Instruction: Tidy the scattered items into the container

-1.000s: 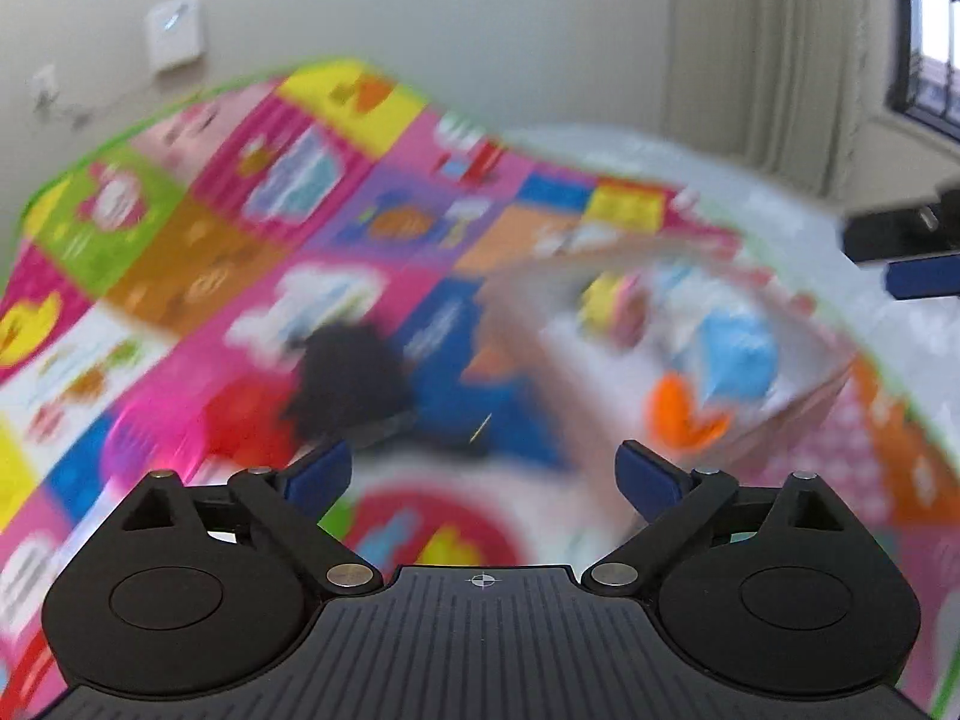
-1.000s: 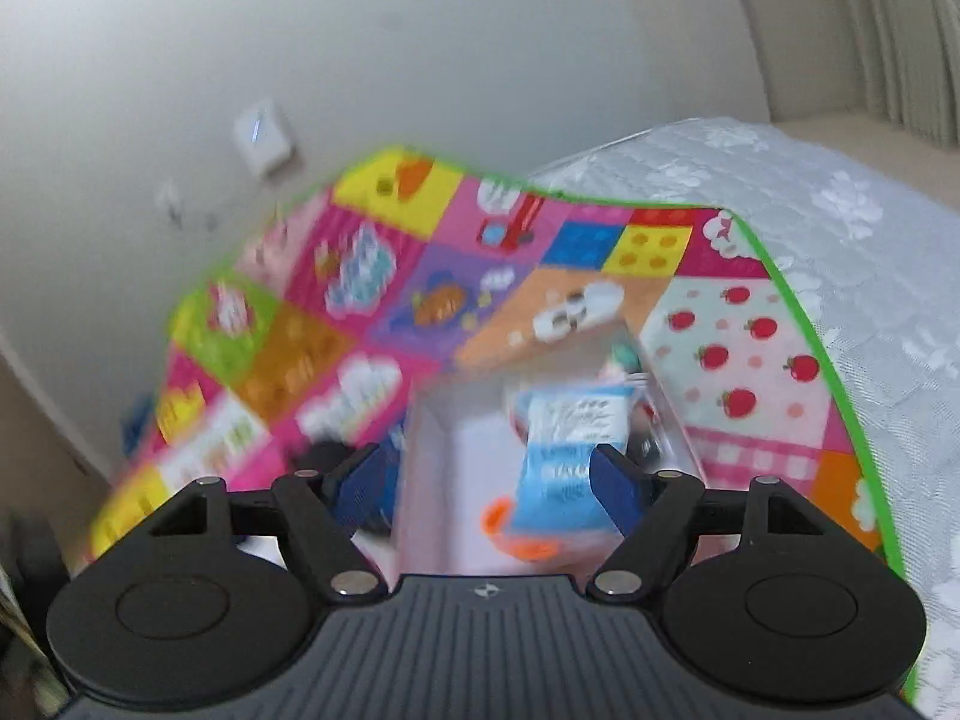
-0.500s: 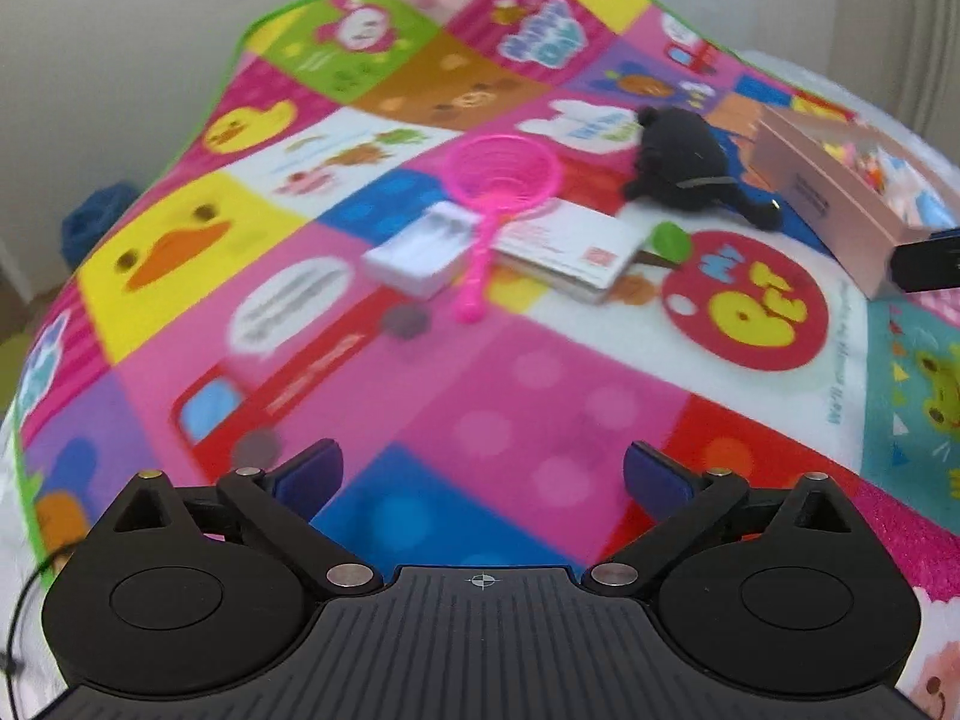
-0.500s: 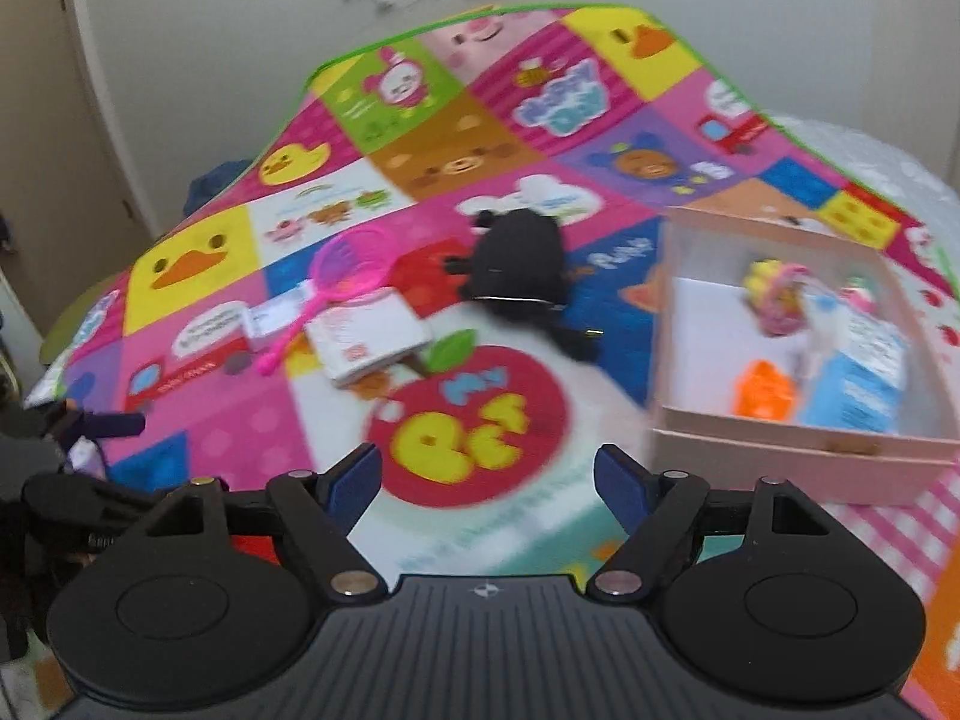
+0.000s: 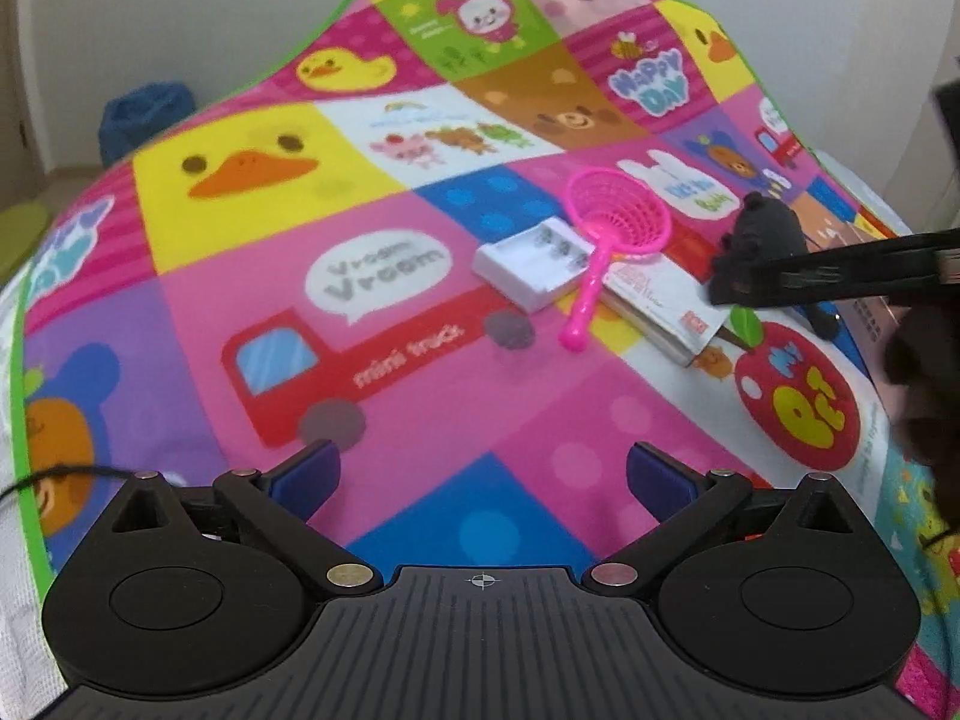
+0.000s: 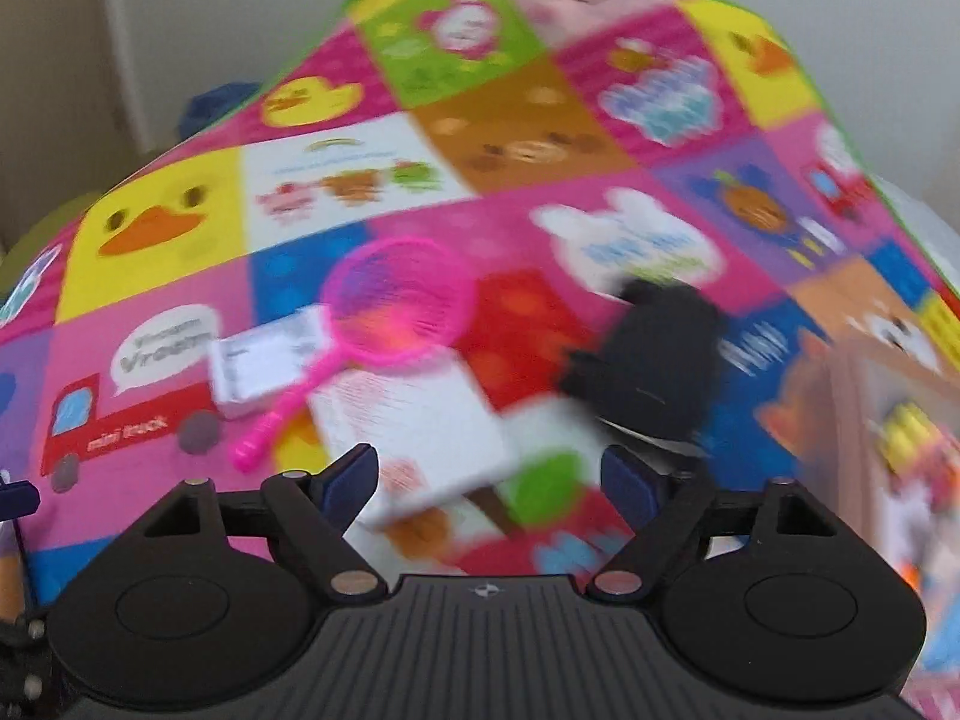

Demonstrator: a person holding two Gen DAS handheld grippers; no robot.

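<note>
Four loose items left out on the play mat (image 5: 420,276): pink toy net (image 5: 618,228), white tray (image 5: 531,267) touching its handle on the left, white booklet (image 5: 666,300) tucked under it on the right, black plush (image 5: 765,234) further right. Pink box (image 6: 900,420), the container, at the far right edge of the right view, already holding a few bright toys, blurred.

Reaching step, by the look of it: nothing picked up yet. Right gripper (image 6: 489,474) low over the near edge of the booklet, plush just right of it, jaws fairly wide, just been opening then easing in, nothing between the pads. Left gripper (image 5: 483,480) angled down at bare mat, near side of the cluster, jaws spread as wide as they go, just been opening, empty too.

Next move, probably: settle on one item, booklet or plush for the right, net or tray for the left, line the fingers across it, then close. Flat booklet likely the awkward one, needing an edge to bite.
</note>
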